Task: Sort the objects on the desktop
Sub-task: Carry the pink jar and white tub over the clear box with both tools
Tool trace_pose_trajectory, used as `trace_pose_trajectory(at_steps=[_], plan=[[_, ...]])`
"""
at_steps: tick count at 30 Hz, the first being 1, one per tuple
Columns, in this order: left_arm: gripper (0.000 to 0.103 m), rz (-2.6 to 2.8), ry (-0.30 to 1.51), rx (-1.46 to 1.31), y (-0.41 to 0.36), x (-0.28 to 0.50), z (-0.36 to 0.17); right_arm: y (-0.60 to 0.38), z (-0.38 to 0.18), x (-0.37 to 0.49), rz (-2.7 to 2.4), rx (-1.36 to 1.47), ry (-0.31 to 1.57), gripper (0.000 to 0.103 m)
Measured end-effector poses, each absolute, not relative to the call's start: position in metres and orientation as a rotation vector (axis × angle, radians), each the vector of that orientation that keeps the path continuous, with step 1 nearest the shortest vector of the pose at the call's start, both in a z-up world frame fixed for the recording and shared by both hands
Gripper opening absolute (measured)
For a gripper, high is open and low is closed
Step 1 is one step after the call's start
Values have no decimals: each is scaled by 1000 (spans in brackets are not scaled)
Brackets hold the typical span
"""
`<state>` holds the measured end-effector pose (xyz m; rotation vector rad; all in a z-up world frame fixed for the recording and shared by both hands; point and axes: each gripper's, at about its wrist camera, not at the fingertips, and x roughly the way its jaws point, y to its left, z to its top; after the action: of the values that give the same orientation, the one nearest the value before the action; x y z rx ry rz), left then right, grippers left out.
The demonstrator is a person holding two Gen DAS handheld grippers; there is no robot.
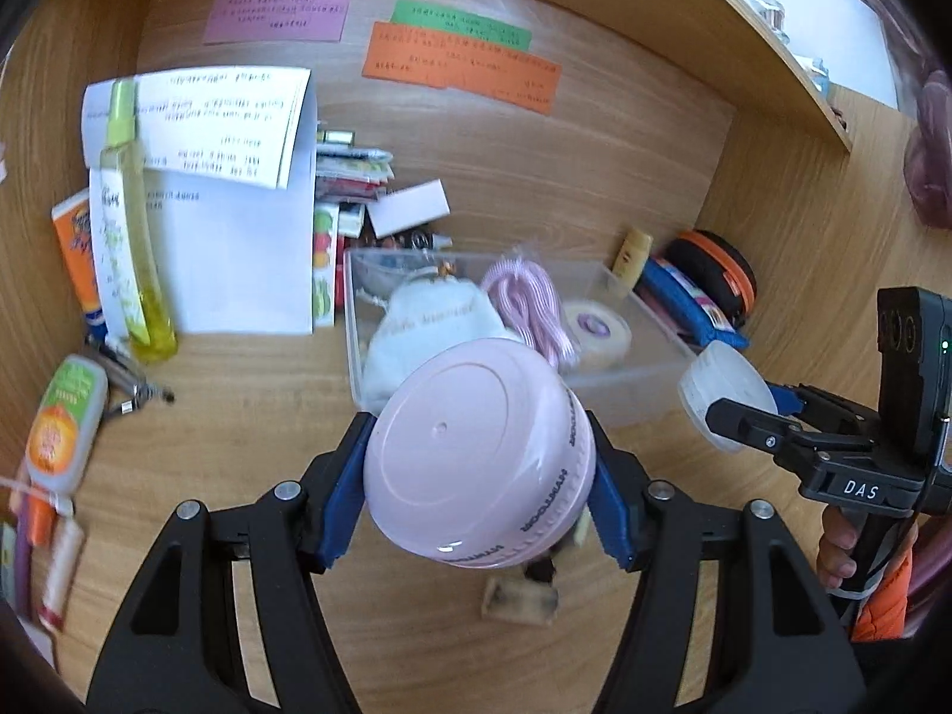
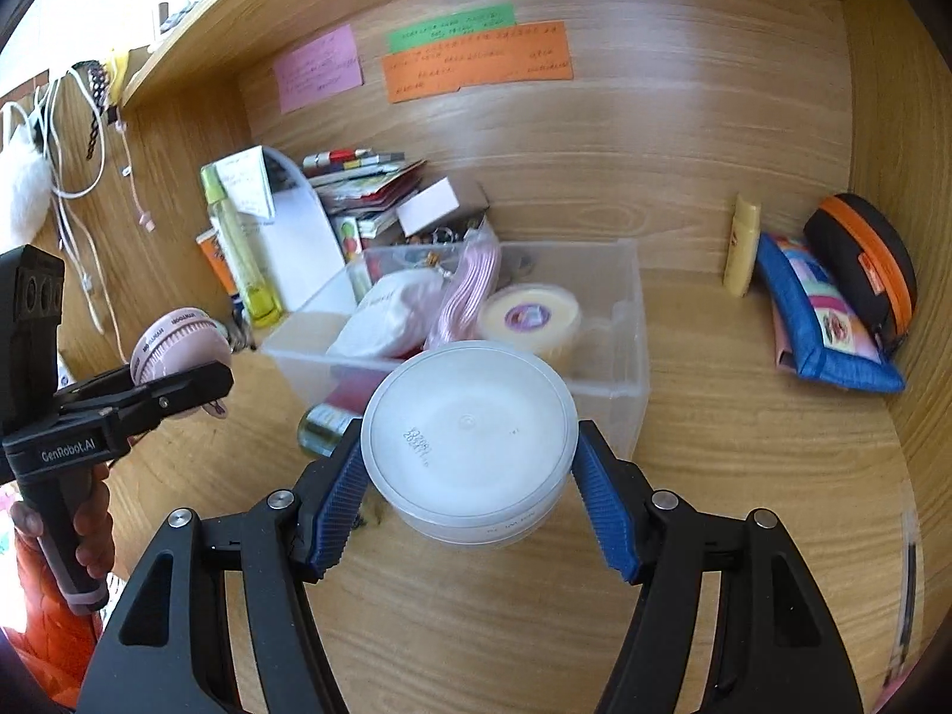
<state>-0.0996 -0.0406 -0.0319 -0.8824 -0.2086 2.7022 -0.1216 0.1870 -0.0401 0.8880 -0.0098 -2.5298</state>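
- The pink round jar sits pinched between the blue pads of the left gripper, held off the wooden desk with its flat bottom turned toward the camera and its round axis running roughly along the fingers.
- The translucent white round tub is clamped the same way in the right gripper, flat face toward the camera, also clear of the desk.
- Straight ahead of both jars lies the clear plastic bin, its near wall just beyond the white tub in the right wrist view and just past the pink jar in the left wrist view.
- The bin's long axis runs left to right across both views, so either load reaches it by moving forward.
- The bin already holds a white cloth pouch, a pink striped cord bundle and a roll of tape; free floor seems to lie toward its right end.
- Judged from that, the right gripper is the nearer to the free space, while the left must clear the pouch.
- A blue zip pouch and a black-and-orange case lie well apart to the right.
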Motion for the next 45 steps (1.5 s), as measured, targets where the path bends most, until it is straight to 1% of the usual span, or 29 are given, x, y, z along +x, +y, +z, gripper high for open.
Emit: trace_pose_trajectory(at_steps=[5, 11, 19, 28, 35, 42, 45], plan=[[64, 2713, -168, -850, -43, -119, -20, 186, -35, -140, -2502, 891, -54, 63], [64, 2720, -139, -832, -42, -144, -10, 176, -27, -161, -2503, 870, -45, 63], [64, 2687, -145, -881, -36, -173, -21, 151, -26, -187, -2478, 891, -8, 63], [64, 2665, -172, -979, -45, -204, -45, 112, -43, -216, -2459, 964, 167, 63], [64, 2609, -195, -1006, -44, -212, -56, 98, -54, -214, -2483, 904, 286, 64], [65, 2621, -111, -1008, -33, -211, -59, 92, -67, -217, -2485, 922, 348, 64], [66, 2617, -116, -1008, -34, -211, -58, 90, -68, -216, -2485, 918, 373, 64]])
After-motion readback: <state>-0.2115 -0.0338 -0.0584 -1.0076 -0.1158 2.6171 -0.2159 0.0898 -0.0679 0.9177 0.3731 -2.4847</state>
